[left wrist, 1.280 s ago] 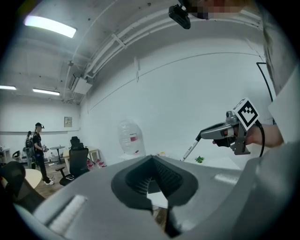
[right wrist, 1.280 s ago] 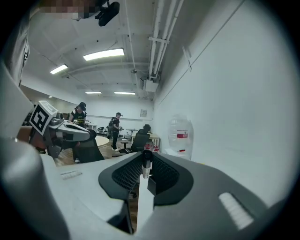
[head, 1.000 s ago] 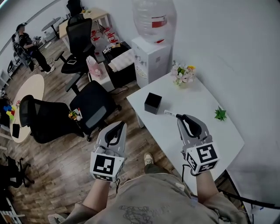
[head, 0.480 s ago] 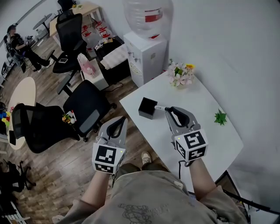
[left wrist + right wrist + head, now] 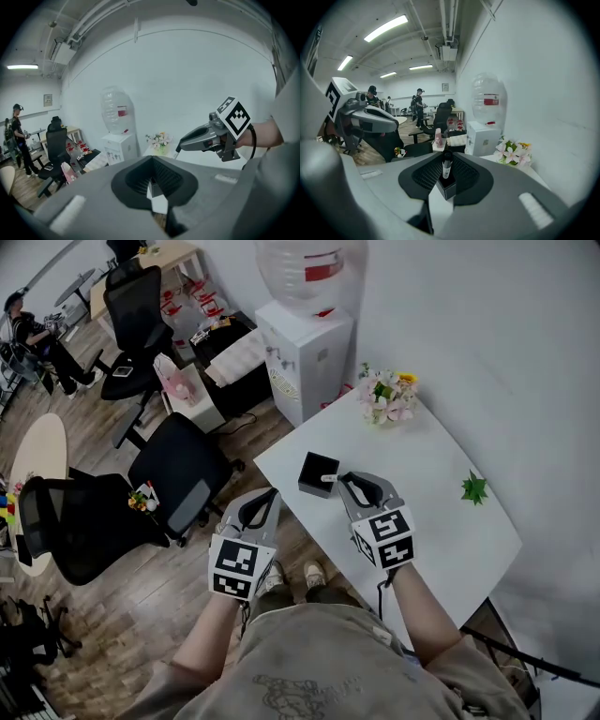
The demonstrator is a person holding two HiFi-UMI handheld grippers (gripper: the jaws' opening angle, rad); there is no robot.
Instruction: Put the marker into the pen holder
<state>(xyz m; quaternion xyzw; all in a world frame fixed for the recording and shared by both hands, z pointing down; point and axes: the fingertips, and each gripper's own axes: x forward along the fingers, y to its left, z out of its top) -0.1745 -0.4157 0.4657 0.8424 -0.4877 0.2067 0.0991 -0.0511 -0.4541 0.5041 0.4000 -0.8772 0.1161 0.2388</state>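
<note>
A black square pen holder point(image 5: 317, 472) stands near the left edge of the white table point(image 5: 431, 521). My right gripper point(image 5: 343, 481) is shut on a white marker point(image 5: 329, 478) with a black cap. The marker's free end reaches the holder's right rim. In the right gripper view the marker point(image 5: 446, 168) stands between the jaws directly over the holder point(image 5: 446, 189). My left gripper point(image 5: 268, 500) hangs off the table's edge, above the floor, shut with nothing in it. In the left gripper view the right gripper point(image 5: 183, 141) shows at the right.
A vase of pink and yellow flowers point(image 5: 387, 396) stands at the table's far corner. A small green plant point(image 5: 473, 487) sits toward the wall. A water dispenser point(image 5: 302, 348) is behind the table, and a black office chair point(image 5: 183, 472) is beside my left gripper.
My right gripper has carried the marker left along the table until its end meets the pen holder. The left gripper has barely moved.
</note>
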